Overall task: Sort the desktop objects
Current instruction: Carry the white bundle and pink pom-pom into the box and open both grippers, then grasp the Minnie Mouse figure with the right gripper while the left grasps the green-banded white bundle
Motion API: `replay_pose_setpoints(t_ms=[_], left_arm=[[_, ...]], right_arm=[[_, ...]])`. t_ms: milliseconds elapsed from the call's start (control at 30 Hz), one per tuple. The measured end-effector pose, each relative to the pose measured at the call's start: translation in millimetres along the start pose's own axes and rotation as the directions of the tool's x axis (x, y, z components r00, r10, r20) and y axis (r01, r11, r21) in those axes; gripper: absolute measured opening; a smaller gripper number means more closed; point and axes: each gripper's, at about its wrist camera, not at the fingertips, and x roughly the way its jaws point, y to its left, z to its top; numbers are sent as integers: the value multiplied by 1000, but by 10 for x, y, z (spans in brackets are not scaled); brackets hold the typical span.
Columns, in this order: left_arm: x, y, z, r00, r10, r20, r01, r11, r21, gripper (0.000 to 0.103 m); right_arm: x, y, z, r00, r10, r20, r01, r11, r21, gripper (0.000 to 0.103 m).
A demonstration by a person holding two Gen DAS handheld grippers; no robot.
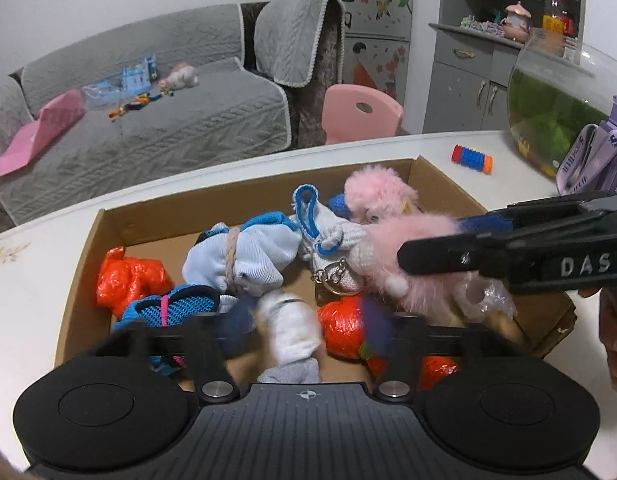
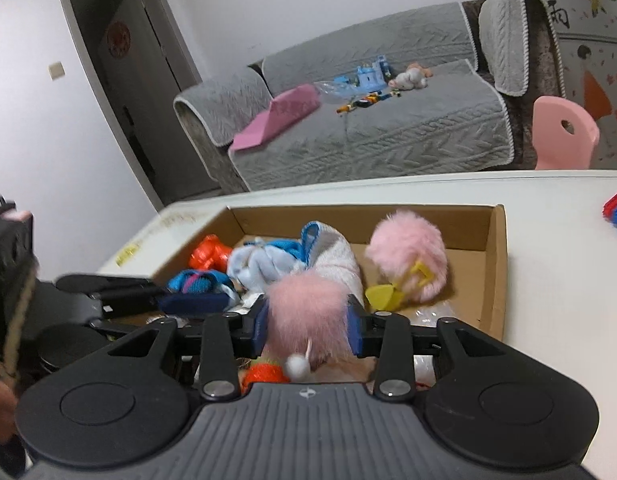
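An open cardboard box [image 1: 440, 176] on the white table holds soft items. Among them are a pale blue sock bundle [image 1: 248, 256], a blue mesh shoe [image 1: 172, 308], orange-red wrapped pieces [image 1: 124, 280] and a pink pompom [image 1: 376, 190]. My left gripper [image 1: 304, 328] hangs open over the box's near side, a white sock [image 1: 292, 332] lying below its gap, untouched. My right gripper [image 2: 307, 326] is shut on a second pink pompom [image 2: 308, 308], its blue pads pressed into the fur just above the box contents. In the left wrist view it reaches in from the right.
A red and blue ridged toy [image 1: 471, 159] lies on the table beyond the box. A glass fish bowl [image 1: 556, 112] and a purple bottle with a strap [image 1: 588, 164] stand at the far right. A keyring [image 1: 332, 280] lies mid-box. A pink chair [image 1: 360, 112] and a sofa stand behind.
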Motion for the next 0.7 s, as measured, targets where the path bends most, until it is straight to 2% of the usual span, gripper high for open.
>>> replay_pose_setpoints(t_ms=[100, 167, 300, 567, 700], left_arm=[[-62, -17, 20, 1000, 11, 17, -11, 1000, 16, 86], [-99, 6, 16, 1000, 6, 24, -7, 1000, 7, 86], [-183, 49, 0, 1000, 2, 30, -2, 1000, 3, 87], [-541, 96, -43, 997, -9, 76, 8, 1000, 17, 94], [-670, 76, -110, 996, -13, 85, 11, 1000, 29, 96]], right_arm=[[-24, 24, -10, 1000, -9, 11, 9, 1000, -12, 48], [-87, 33, -8, 999, -17, 29, 17, 1000, -20, 57], [-150, 37, 35, 998, -26, 52, 28, 999, -28, 59], [-325, 120, 29, 996, -27, 88, 33, 997, -64, 73], [-371, 185, 7, 996, -17, 91, 25, 996, -88, 76]])
